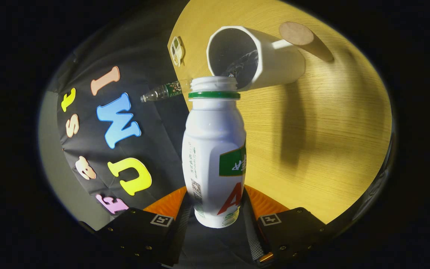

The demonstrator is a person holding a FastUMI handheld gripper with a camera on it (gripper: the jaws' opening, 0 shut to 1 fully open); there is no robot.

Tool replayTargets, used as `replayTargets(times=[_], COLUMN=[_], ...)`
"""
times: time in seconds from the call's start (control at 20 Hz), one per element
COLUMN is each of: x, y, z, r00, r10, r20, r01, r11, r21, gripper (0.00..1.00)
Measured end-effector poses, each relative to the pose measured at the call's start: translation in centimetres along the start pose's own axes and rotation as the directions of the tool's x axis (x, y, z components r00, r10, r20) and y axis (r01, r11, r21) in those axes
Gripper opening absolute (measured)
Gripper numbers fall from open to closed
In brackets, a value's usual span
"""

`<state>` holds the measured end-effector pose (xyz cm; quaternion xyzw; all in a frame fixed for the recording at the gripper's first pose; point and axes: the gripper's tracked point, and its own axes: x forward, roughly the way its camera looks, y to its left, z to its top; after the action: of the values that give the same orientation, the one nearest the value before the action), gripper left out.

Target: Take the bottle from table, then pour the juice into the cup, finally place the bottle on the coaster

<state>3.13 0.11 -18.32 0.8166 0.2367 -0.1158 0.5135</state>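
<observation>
My gripper [215,209] is shut on a white plastic bottle [213,149] with a green neck ring and a green and red label; both fingers press its lower body. The view is rolled on its side, so the bottle is tipped. Its open mouth [214,83] sits right at the rim of a white cup [259,59], whose dark inside faces me. Beyond the cup, a round cork coaster [296,33] lies on the wooden table [323,142].
A small clear plastic bottle [162,92] lies at the table's edge beside the white bottle's neck. A small pale tag-like object [177,50] rests near the table's edge by the cup. The cup throws a long shadow across the wood.
</observation>
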Motion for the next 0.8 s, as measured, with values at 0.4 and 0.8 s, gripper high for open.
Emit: replayTargets(times=[0.4,0.8], x=[-0.2,-0.5], y=[1.1,2.2], z=[0.2,-0.3], r00=[1.0,1.0], r10=[0.002,0.005], r20=[-0.011,-0.027], r01=[-0.001,-0.002], r11=[0.998,0.991], r21=[0.064,0.132], gripper=[0.7,0.7])
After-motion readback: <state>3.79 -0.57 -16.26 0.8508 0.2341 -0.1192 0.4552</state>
